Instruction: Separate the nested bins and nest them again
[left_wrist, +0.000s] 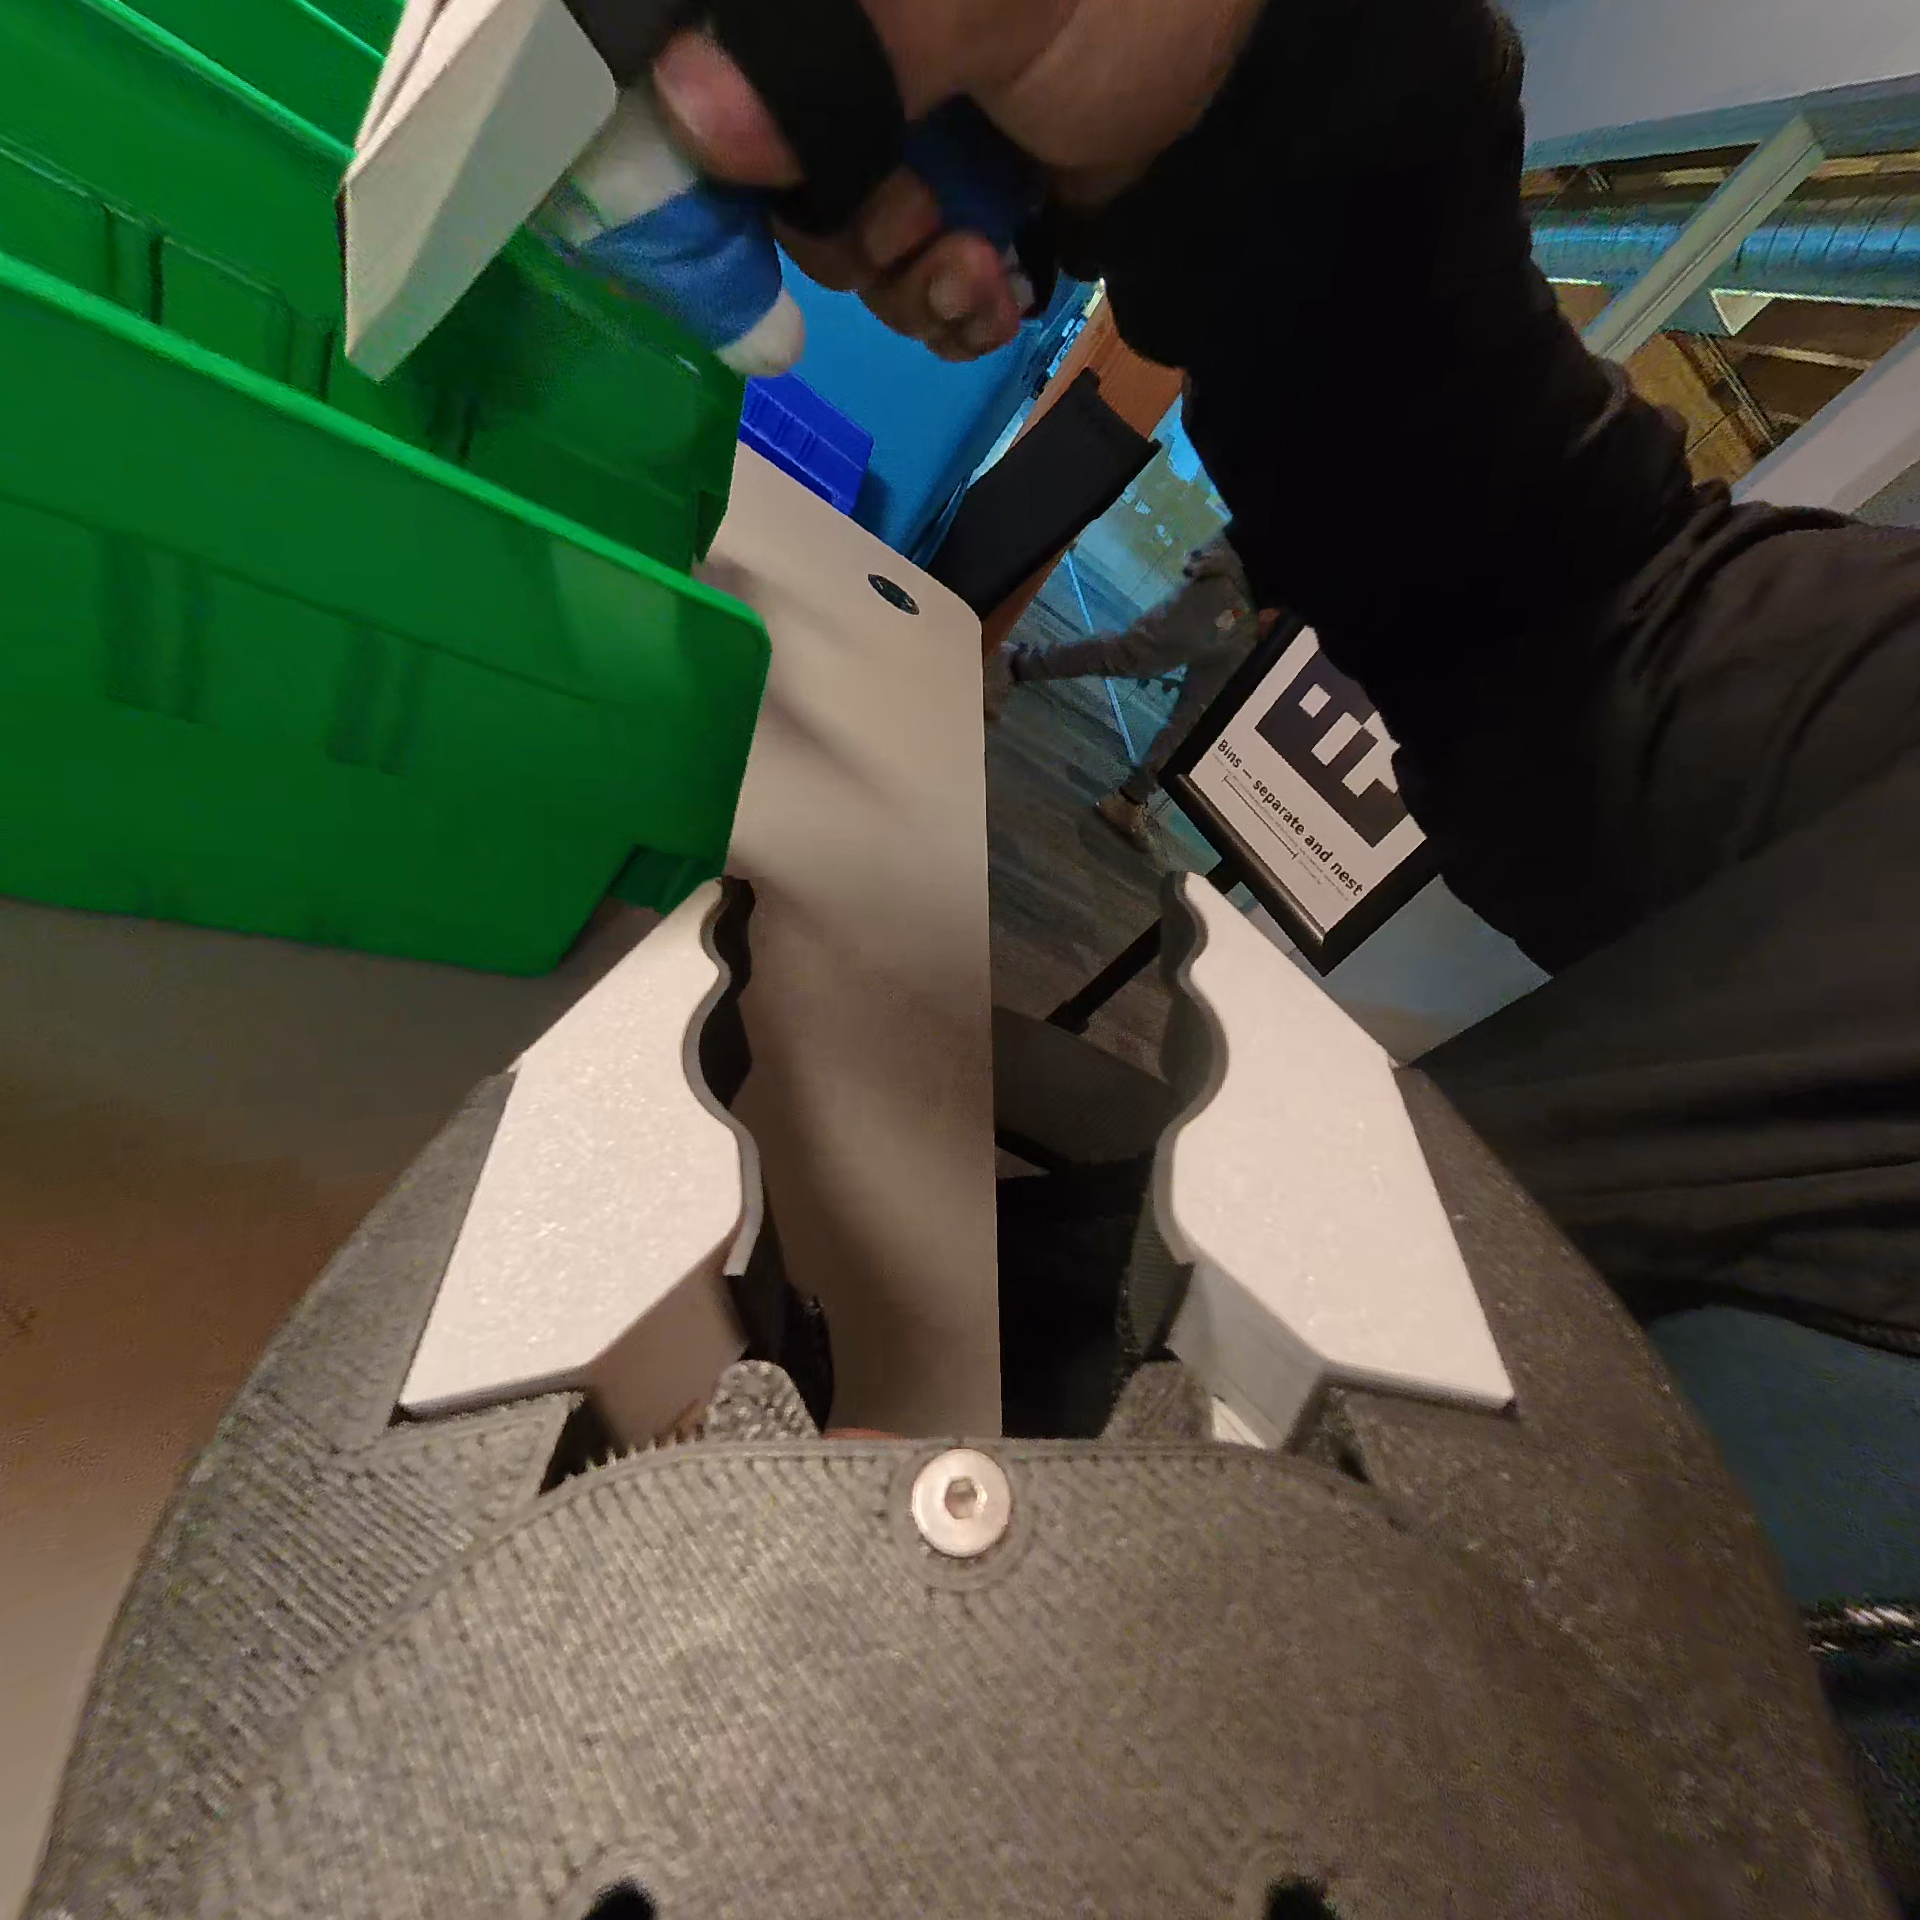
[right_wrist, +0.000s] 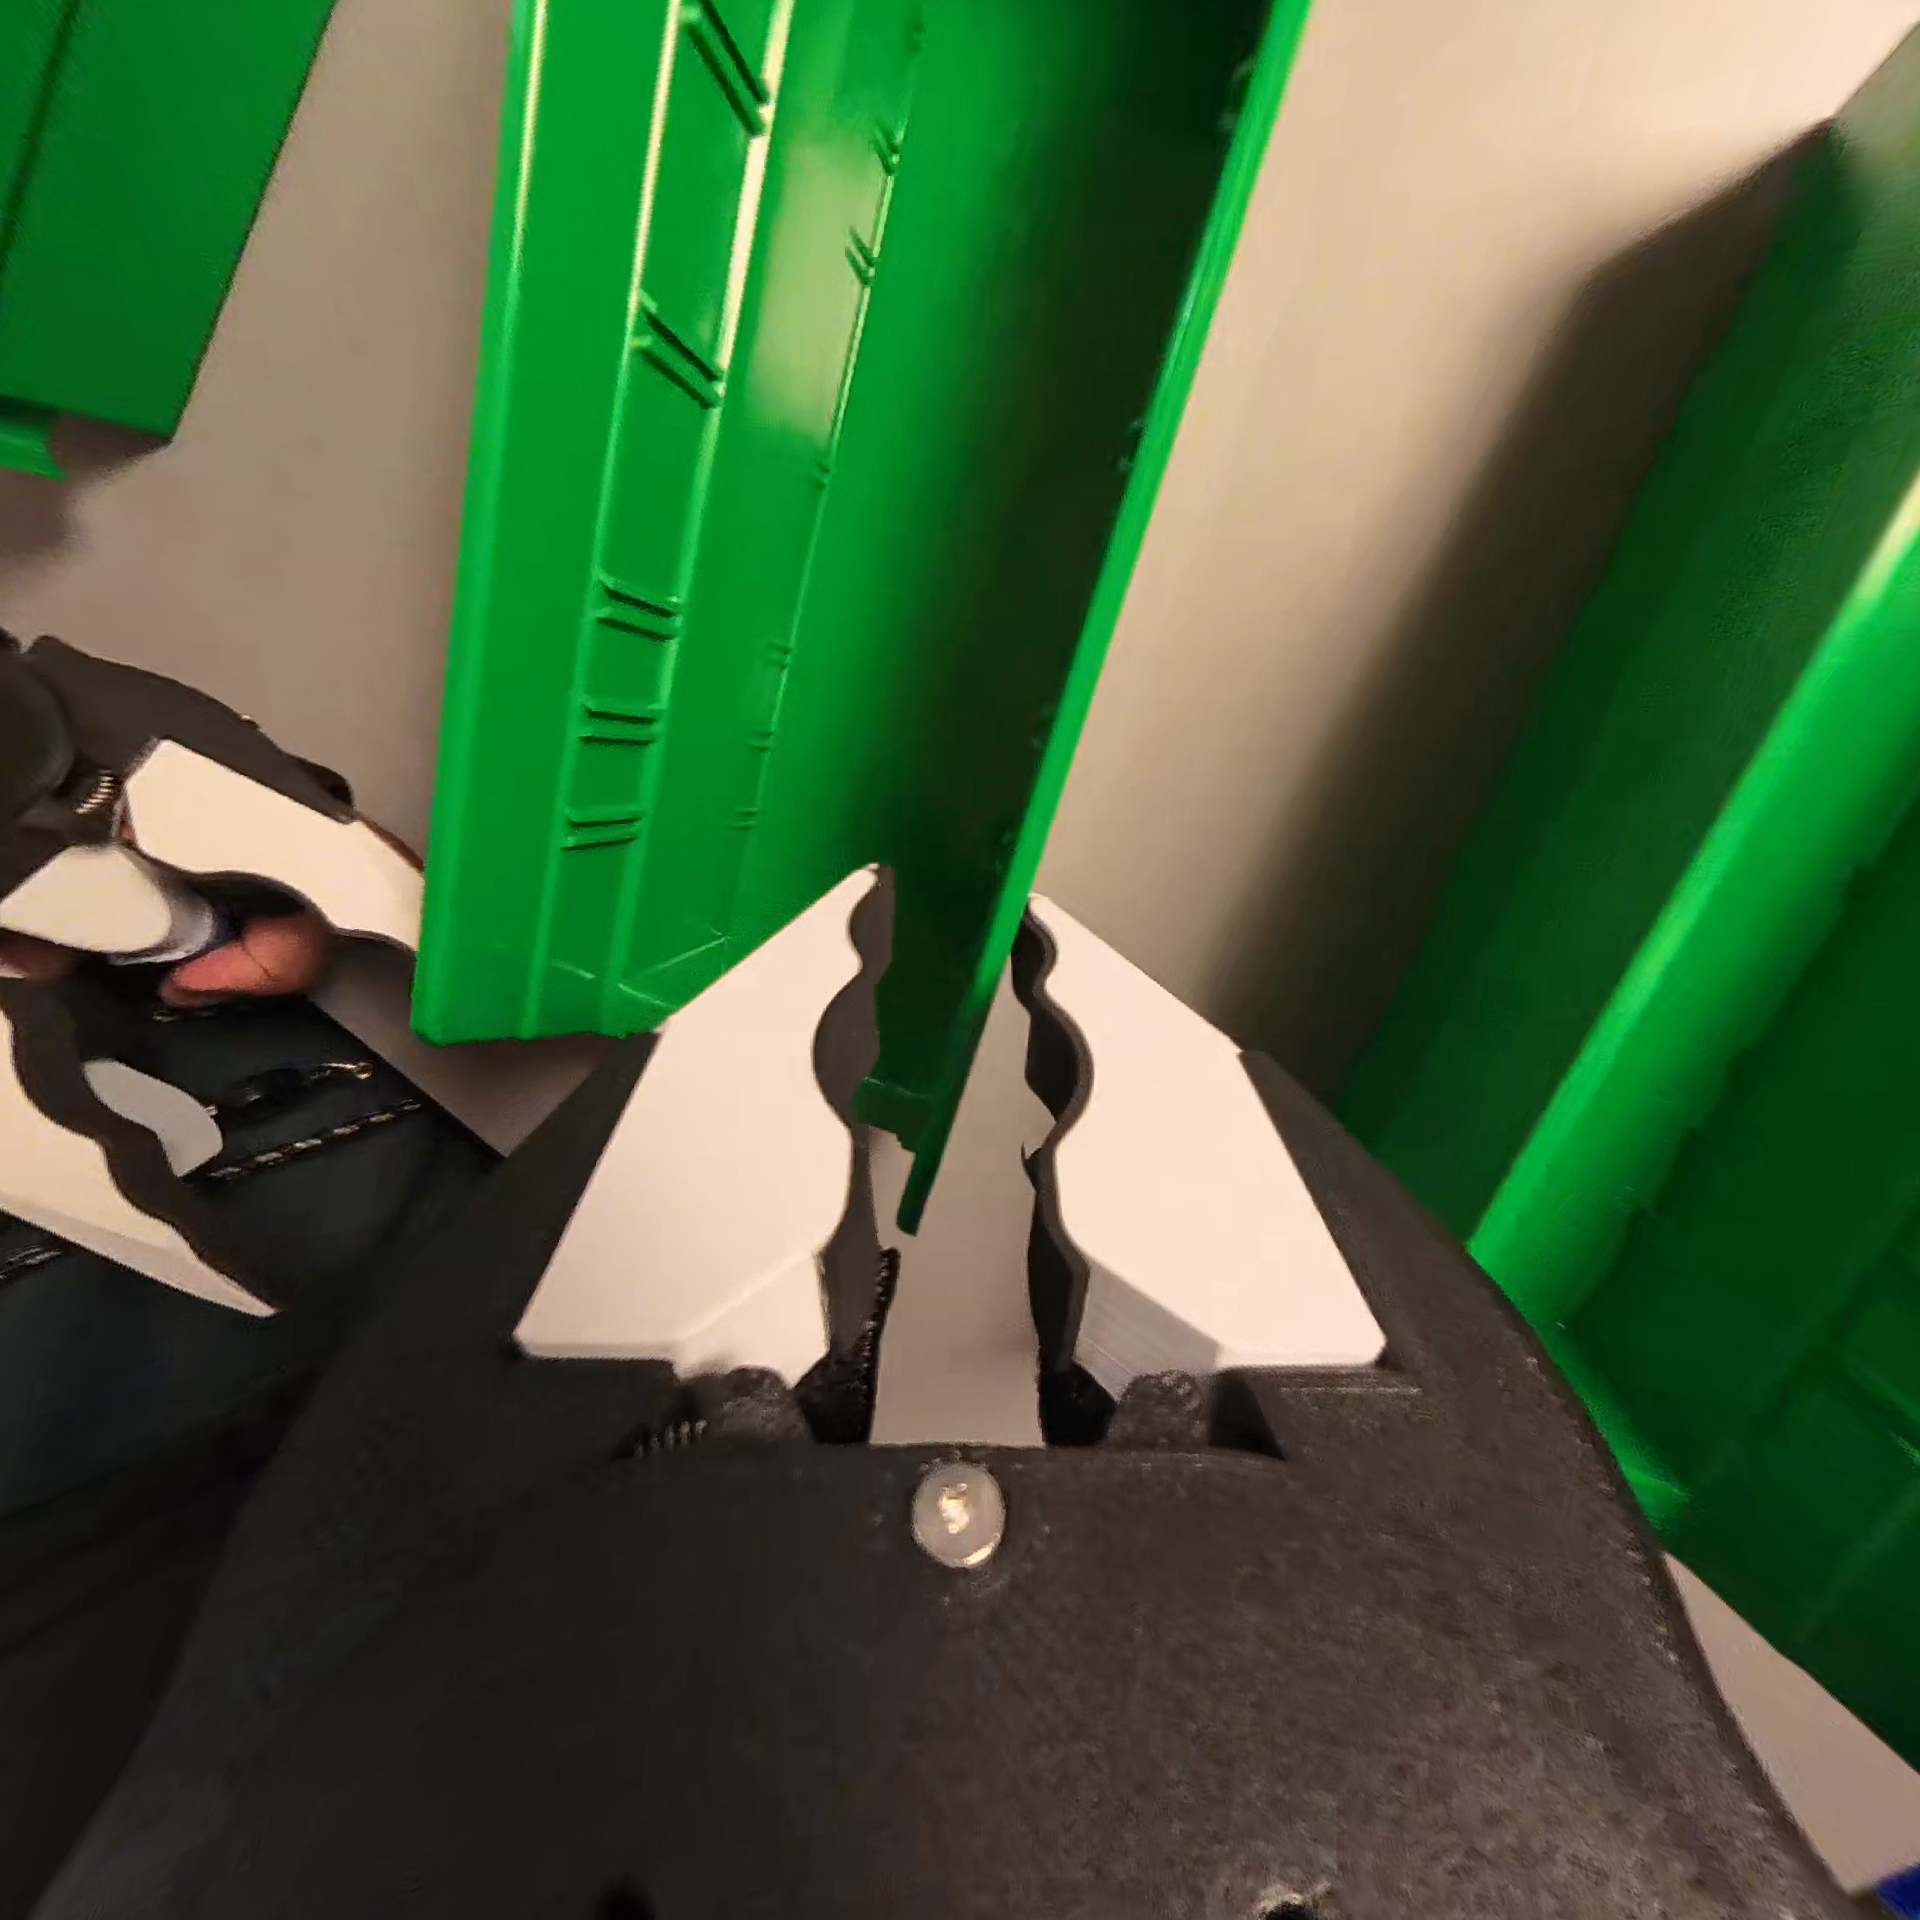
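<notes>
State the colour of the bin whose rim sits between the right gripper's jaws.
Bright green bin, clearest in the right wrist view.

A pale beige desk filled the near ground, its rounded corner bearing a dark screw head. Beyond its far edge stood a blue bin against a bright blue panel. To the right, a black-framed sign leaned on a stand over grey carpet, and a person walked past farther off.

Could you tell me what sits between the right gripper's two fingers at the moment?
The thin rim of a green bin runs between the right gripper fingers, seen in the right wrist view.
</notes>
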